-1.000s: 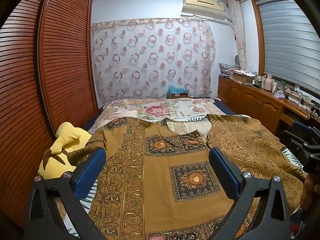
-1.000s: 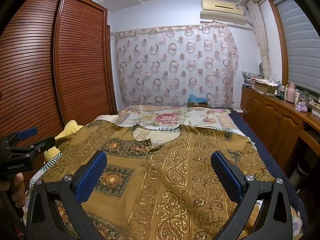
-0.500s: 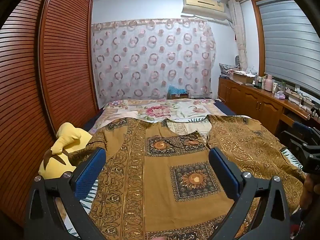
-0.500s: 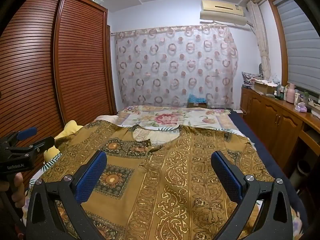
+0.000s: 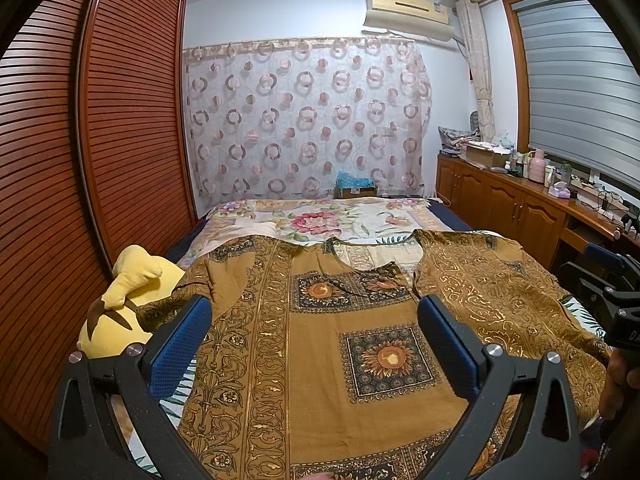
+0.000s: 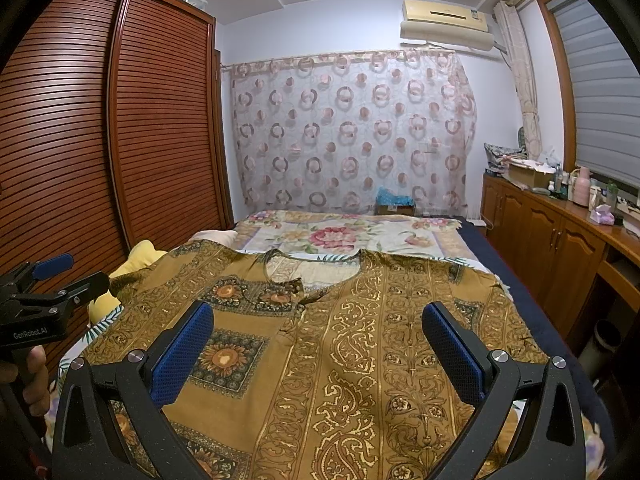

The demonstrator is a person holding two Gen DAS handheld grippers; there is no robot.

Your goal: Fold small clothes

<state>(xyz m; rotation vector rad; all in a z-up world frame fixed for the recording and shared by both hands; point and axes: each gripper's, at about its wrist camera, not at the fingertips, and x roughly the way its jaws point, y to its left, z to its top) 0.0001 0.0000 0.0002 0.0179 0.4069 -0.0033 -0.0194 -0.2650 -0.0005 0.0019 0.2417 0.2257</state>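
A bedroom with a louvred wooden wardrobe [image 5: 100, 152] along the left wall, a ring-patterned curtain [image 5: 308, 116] across the far wall and one air conditioner [image 5: 408, 10] above it frames a single bed [image 5: 320, 220] under a floral sheet. One garment lies on the near half of that bed: a mustard-brown shirt [image 5: 320, 340] spread flat, front up, neckline toward the curtain, both short sleeves out to the sides. Its cloth carries gold scroll borders running lengthwise and dark square panels with sunflower medallions; the neck opening shows the pale sheet beneath. One yellow plush toy [image 5: 124, 304] sits at the bed's left edge, touching the shirt's left sleeve. Two grippers are present. The left gripper [image 5: 316, 336] hovers above the shirt's chest with its blue pads [image 5: 180, 344] spread wide and nothing between them; the right gripper [image 6: 320, 344] hangs likewise, jaws apart and empty, over the shirt's middle. The left wrist view takes in most of the plush toy and the right gripper at its far right edge. The right wrist view shows more of the wooden cabinet [image 6: 560, 248] on the right, and the left gripper with the hand [image 6: 28, 376] gripping its handle at the left edge.
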